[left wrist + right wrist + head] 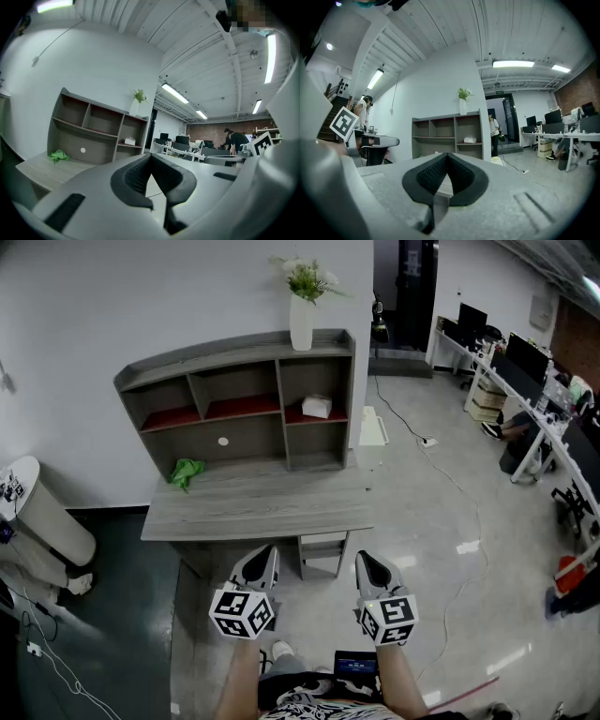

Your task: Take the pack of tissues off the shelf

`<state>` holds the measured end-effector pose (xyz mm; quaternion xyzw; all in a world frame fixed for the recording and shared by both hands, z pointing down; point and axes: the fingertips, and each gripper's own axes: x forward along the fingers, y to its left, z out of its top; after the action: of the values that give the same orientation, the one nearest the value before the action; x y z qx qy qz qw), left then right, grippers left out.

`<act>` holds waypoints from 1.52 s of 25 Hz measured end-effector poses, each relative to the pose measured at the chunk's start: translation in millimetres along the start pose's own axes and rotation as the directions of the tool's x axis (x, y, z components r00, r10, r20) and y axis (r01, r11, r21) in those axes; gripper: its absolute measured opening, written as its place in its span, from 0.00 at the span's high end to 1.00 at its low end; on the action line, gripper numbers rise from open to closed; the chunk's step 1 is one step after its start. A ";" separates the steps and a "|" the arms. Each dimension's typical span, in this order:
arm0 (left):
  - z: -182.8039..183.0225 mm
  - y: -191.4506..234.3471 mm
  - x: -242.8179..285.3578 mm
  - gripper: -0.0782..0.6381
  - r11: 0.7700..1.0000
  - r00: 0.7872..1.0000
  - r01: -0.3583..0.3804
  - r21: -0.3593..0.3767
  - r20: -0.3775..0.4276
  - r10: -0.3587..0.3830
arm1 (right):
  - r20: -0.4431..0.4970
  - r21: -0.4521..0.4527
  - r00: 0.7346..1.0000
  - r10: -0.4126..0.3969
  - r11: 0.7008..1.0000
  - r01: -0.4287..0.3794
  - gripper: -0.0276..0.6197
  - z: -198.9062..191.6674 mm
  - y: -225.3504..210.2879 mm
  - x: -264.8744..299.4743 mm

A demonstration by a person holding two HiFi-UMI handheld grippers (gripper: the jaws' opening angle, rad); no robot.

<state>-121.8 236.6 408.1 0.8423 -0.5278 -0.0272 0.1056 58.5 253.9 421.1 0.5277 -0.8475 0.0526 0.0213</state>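
Head view, two claws (265, 556) (369, 562), one tissue pack (317, 406)

White pack of tissues (317, 406), lying flat, right-hand shelf (319, 417) compartment, red-lined board.

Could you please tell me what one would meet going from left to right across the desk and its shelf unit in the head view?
green cloth → small white disc on the back panel → pack of tissues
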 end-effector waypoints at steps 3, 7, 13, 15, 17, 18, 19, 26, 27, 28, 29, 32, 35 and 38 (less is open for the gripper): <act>2.3 -2.2 5.2 0.88 1.000 1.000 0.001 0.029 0.000 -0.001 | 0.006 -0.009 1.000 -0.002 1.000 0.002 0.95 1.5 -4.9 1.7; 3.9 -9.2 14.1 0.88 0.994 1.000 0.000 0.110 0.003 0.000 | -0.009 -0.031 1.000 0.018 0.999 -0.018 0.95 3.0 -13.7 5.1; -3.6 -8.9 21.8 0.88 0.993 0.999 0.004 0.122 -0.043 0.002 | 0.001 0.021 1.000 0.009 1.000 -0.009 0.95 3.4 -23.8 9.1; -2.7 -4.9 25.0 0.88 0.994 0.999 0.000 0.113 -0.043 0.005 | -0.005 0.019 1.000 0.022 1.000 -0.022 0.95 2.3 -23.8 13.4; 4.6 -4.1 27.8 0.88 0.996 1.000 0.023 0.085 -0.010 -0.022 | -0.005 0.022 1.000 0.026 0.999 -0.026 0.95 2.0 -24.5 18.0; 10.1 -5.3 29.1 0.88 0.996 0.999 0.043 0.079 0.016 -0.044 | -0.003 0.026 1.000 0.026 0.999 -0.026 0.95 1.9 -25.1 20.9; 15.5 -6.3 30.9 0.88 0.995 0.997 0.058 0.082 0.041 -0.062 | -0.002 0.028 1.000 0.026 0.999 -0.026 0.95 1.4 -26.1 24.3; 19.3 23.7 82.8 0.88 0.997 0.997 0.068 0.029 0.027 -0.069 | -0.009 0.026 1.000 0.015 1.000 -0.015 0.95 2.5 -50.1 66.3; 14.9 28.7 95.7 0.88 0.997 0.998 0.070 0.027 0.002 -0.070 | -0.010 0.027 1.000 0.009 1.000 -0.009 0.95 2.7 -57.3 75.5; 11.6 33.2 108.0 0.88 0.997 0.998 0.070 0.027 -0.010 -0.070 | -0.013 0.029 1.000 0.003 1.000 -0.003 0.95 2.2 -64.6 84.8; 10.8 38.7 120.2 0.88 0.998 0.998 0.066 0.022 -0.009 -0.065 | -0.017 0.030 1.000 -0.001 1.000 0.001 0.95 1.5 -71.6 94.7; 20.6 62.5 157.6 0.88 0.999 0.999 0.033 0.012 0.032 -0.034 | -0.031 0.027 1.000 -0.003 1.000 0.003 0.95 0.9 -88.4 129.3; 31.9 86.7 202.5 0.88 1.000 0.999 0.025 0.005 0.048 -0.025 | -0.046 0.036 0.999 -0.014 0.999 0.016 0.95 1.2 -108.5 169.6; 38.8 106.6 250.9 0.88 1.000 0.999 0.020 0.005 0.035 -0.020 | -0.058 0.040 0.997 -0.043 0.998 0.046 0.95 7.6 -131.4 211.1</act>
<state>-111.4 -38.5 408.6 0.8472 -0.5212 -0.0419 0.0942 83.1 7.2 441.7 0.5451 -0.8333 0.0848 0.0355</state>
